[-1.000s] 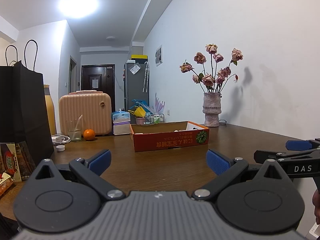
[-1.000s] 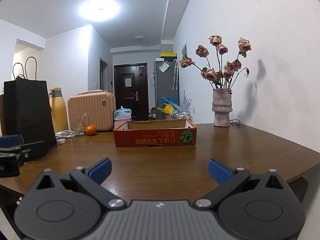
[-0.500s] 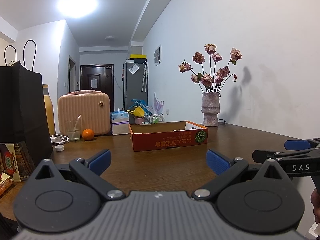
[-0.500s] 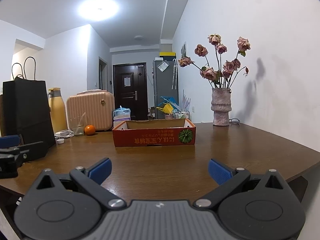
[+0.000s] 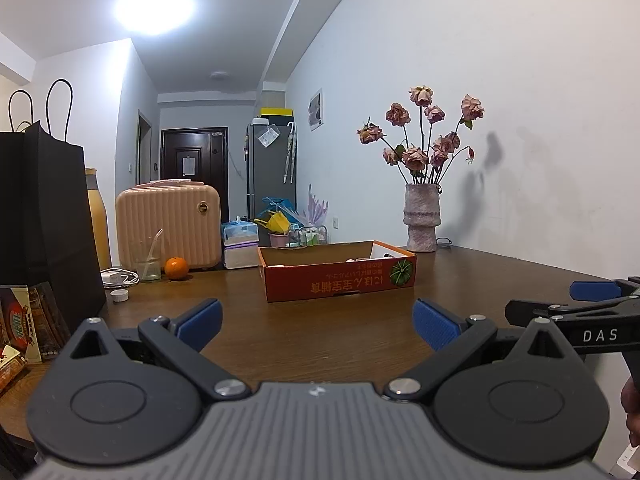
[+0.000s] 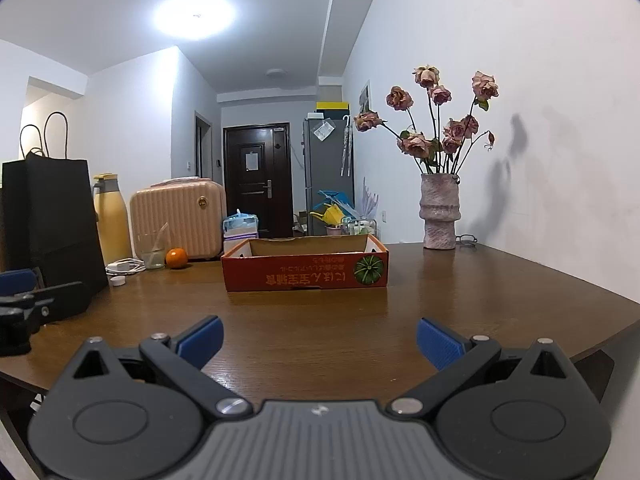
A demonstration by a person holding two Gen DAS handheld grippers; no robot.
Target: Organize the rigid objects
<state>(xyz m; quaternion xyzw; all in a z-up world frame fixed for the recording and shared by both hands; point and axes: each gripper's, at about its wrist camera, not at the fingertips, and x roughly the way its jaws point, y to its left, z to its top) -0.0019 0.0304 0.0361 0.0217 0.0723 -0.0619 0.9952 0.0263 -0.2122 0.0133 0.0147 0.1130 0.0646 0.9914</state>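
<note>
A shallow orange cardboard box stands in the middle of the brown wooden table; it also shows in the right wrist view. Small pale items lie inside it, mostly hidden by its wall. My left gripper is open and empty, held low above the table's near part, well short of the box. My right gripper is open and empty, also short of the box. The right gripper appears at the right edge of the left wrist view.
A black paper bag, snack packets, a yellow flask, a pink case, a glass, an orange, a white cap and a cable stand at the left. A vase of dried roses stands by the right wall.
Both grippers stay open. The views shift only slightly; the left gripper has drifted a little, so the box and vase sit slightly lower and further left in its view.
</note>
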